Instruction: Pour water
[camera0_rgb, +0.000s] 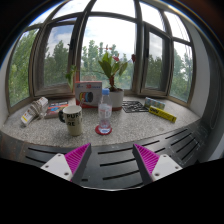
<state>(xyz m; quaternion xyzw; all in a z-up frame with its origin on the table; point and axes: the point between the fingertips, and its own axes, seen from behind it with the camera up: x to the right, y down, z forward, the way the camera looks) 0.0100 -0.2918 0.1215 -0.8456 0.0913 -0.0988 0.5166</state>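
Note:
A clear plastic water bottle with a pale cap stands upright on the stone windowsill, on a small red coaster. Just left of it sits a cream mug with a dark rim. My gripper is well back from both, over a dark slatted surface. Its two fingers, with magenta pads, stand wide apart with nothing between them. The bottle is beyond the fingers, slightly left of their midline.
A potted plant in a white pot stands behind the bottle, with a boxed item beside it. A rolled packet lies at the left of the sill and a yellow box at the right. Bay windows curve behind.

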